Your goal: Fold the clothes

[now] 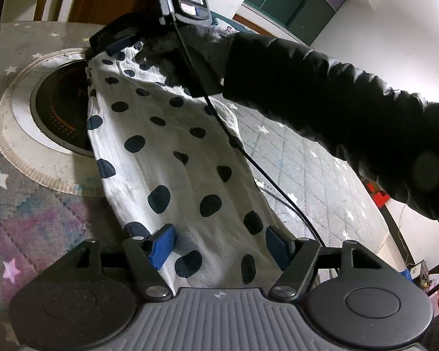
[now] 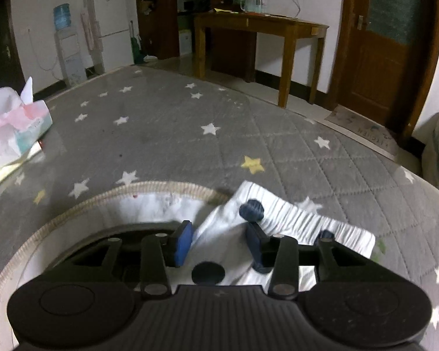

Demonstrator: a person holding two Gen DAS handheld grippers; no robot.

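- Left wrist view: left tool (image 1: 219, 245) released around spotted garment (image 1: 172, 146); it could slip off the desk (image 1: 307, 158).
- Right tool (image 2: 218, 244) unclenched over the waistband; the fold may spring back.

A gray star cover (image 2: 219, 134) lies over the counter. A round hole in the cover shows a black heater (image 1: 58, 108) with small orange lights. A tissue box (image 2: 17, 128) sits by the counter's left edge. Past the far edge stand a brown wooden table (image 2: 260, 29), a white fridge (image 2: 111, 20), a water cooler (image 2: 65, 46) and a brown door (image 2: 389, 44).
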